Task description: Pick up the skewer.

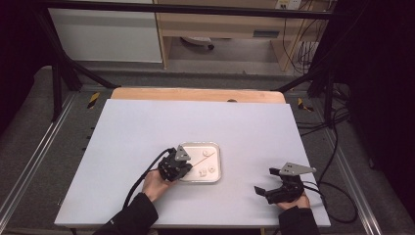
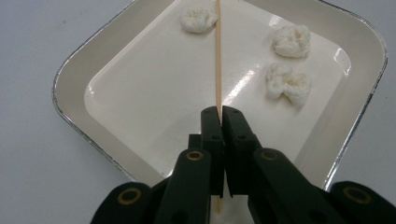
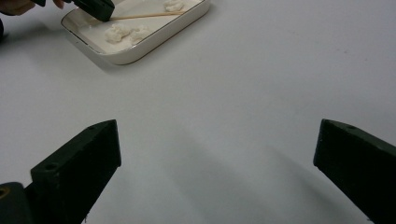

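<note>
White table [image 1: 147,142] carries your shallow tray [image 2: 74,88], set centrally so both hands reach it. Your right gripper [image 3: 217,154] rests aside, jaws spread and empty. Your left gripper [image 2: 220,114] pinches the thin wooden stick [image 2: 217,56] low over the tray, aimed among three cotton balls [image 2: 292,41].

Thin wooden skewer [image 2: 217,56], lying straight across white tray [image 2: 74,79], near end pinched, 3 white cotton balls [image 2: 292,40] beside it
</note>
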Demonstrator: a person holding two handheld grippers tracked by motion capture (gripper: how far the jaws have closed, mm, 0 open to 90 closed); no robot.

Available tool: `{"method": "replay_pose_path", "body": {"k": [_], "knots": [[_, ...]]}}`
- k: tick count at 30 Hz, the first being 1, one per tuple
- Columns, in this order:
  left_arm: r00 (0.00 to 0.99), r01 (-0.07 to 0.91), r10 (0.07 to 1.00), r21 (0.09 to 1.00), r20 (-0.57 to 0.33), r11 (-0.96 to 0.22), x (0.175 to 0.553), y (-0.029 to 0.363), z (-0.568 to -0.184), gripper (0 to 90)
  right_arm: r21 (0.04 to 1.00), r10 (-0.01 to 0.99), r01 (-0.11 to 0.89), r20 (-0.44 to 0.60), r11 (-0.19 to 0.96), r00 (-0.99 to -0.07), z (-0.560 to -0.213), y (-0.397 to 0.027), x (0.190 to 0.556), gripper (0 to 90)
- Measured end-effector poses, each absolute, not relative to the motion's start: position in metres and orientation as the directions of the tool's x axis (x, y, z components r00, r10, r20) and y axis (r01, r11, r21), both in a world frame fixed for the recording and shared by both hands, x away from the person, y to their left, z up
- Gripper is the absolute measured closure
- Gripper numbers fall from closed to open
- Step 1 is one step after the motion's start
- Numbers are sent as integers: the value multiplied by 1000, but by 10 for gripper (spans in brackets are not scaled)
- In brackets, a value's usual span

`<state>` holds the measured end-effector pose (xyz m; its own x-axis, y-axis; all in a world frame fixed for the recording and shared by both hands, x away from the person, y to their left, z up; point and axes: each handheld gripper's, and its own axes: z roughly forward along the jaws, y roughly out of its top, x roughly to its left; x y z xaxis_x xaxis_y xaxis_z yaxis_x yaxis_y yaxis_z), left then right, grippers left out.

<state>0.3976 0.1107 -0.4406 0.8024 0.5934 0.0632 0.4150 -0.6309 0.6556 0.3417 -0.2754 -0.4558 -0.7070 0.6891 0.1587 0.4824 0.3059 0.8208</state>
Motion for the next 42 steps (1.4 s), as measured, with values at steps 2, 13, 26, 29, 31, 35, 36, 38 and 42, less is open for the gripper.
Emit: {"method": "replay_pose_path", "body": {"k": [2, 13, 26, 29, 31, 35, 36, 38, 42], "knots": [[805, 405, 589, 660, 70, -632, 397, 111, -441, 881, 821, 689, 482, 159, 306, -707, -456, -275, 342, 15], [803, 395, 593, 688, 64, -609, 395, 113, -439, 885, 819, 687, 484, 160, 308, -709, -456, -275, 342, 15], [800, 383, 598, 732, 43, -564, 389, 118, -429, 887, 820, 686, 482, 159, 308, -710, -456, -275, 342, 15], [799, 383, 601, 740, 36, -554, 388, 120, -427, 888, 820, 686, 482, 159, 309, -710, -456, -275, 342, 15], [799, 383, 601, 744, 31, -548, 388, 121, -426, 888, 820, 685, 482, 159, 310, -711, -456, -275, 342, 15], [797, 382, 603, 754, 24, -534, 386, 122, -422, 888, 820, 685, 481, 159, 309, -711, -456, -275, 341, 15], [797, 384, 604, 759, 15, -526, 386, 123, -421, 887, 821, 685, 481, 160, 308, -711, -456, -275, 341, 15], [797, 384, 603, 764, 9, -518, 385, 124, -419, 887, 821, 684, 480, 159, 309, -712, -456, -275, 341, 15], [800, 382, 600, 770, 2, -512, 384, 126, -416, 887, 821, 684, 479, 157, 310, -712, -456, -275, 341, 15]]}}
